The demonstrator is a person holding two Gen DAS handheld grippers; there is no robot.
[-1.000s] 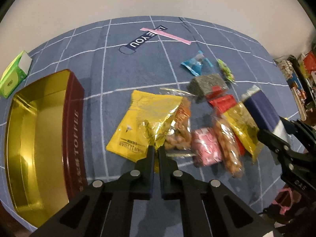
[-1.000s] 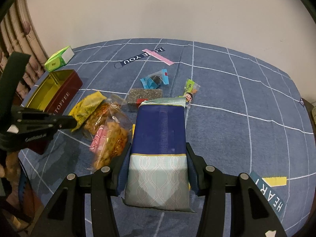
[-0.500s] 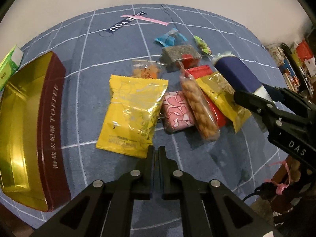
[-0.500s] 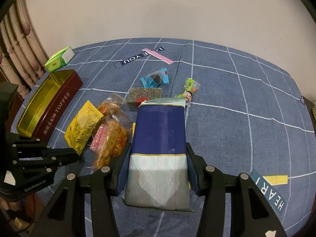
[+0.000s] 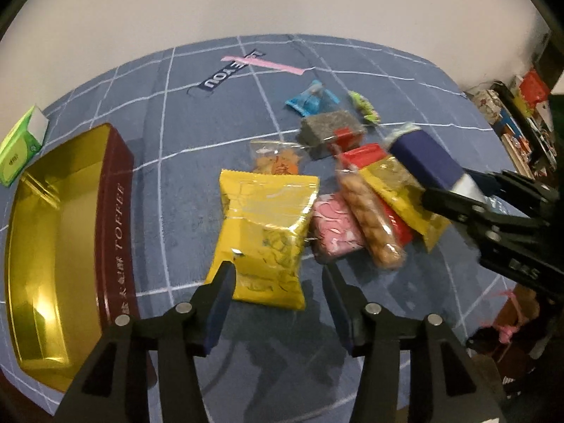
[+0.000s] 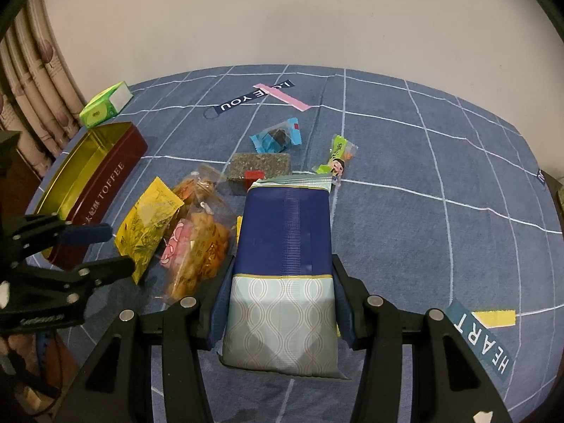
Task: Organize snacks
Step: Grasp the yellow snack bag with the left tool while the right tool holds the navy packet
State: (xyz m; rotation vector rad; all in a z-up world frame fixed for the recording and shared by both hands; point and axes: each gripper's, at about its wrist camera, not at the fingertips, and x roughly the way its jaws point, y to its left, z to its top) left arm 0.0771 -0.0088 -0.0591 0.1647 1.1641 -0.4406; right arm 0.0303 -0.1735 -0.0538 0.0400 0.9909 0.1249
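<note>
A big yellow packet (image 5: 264, 232) lies flat on the blue checked cloth. Its near end sits between the fingertips of my left gripper (image 5: 276, 278), whose jaws are opening and whose pads do not touch it. My right gripper (image 6: 282, 282) is shut on a navy and pale blue packet (image 6: 285, 239) and holds it over the pile. The pile holds a pink packet (image 5: 335, 232), a clear bag of nuts (image 5: 370, 222), a small yellow packet (image 5: 398, 190) and a grey block (image 5: 328, 130). An open gold-lined toffee tin (image 5: 112, 211) stands at the left.
A green tissue box (image 5: 19, 144) lies beyond the tin. A blue candy (image 5: 310, 100) and a green candy (image 5: 365, 105) lie further back. A curtain (image 6: 28, 98) hangs at the left and cluttered shelves (image 5: 521, 120) stand at the right. A white wall closes the back.
The yellow packet went from crumpled at the shut left fingertips to lying flat on the cloth, and the left jaws then spread open. The right gripper and its packet have not moved.
</note>
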